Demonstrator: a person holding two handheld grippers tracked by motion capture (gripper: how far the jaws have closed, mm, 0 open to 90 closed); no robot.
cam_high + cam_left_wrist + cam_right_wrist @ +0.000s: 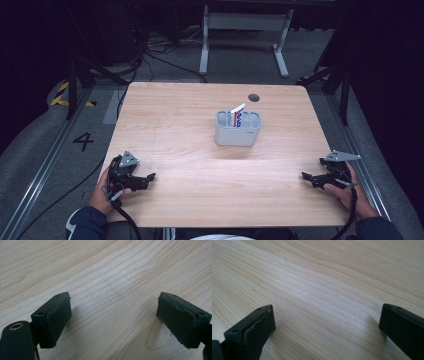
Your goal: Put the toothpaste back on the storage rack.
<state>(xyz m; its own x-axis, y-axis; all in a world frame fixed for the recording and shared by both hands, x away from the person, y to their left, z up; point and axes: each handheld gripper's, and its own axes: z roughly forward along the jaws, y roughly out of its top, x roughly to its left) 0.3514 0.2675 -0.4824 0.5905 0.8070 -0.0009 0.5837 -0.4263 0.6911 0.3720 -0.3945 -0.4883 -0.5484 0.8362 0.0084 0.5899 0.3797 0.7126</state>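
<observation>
Flanking holder [238, 129] — grippers [148, 177] agape

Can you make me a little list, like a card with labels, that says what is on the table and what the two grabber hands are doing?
table: light wood, round dark hole near the far edge
holder: grey, with slots, middle of the table
tube: white, red and blue, standing tilted in a slot
left gripper: near left corner, jaws wide apart, holding nothing
right gripper: near right corner, jaws wide apart, holding nothing
</observation>
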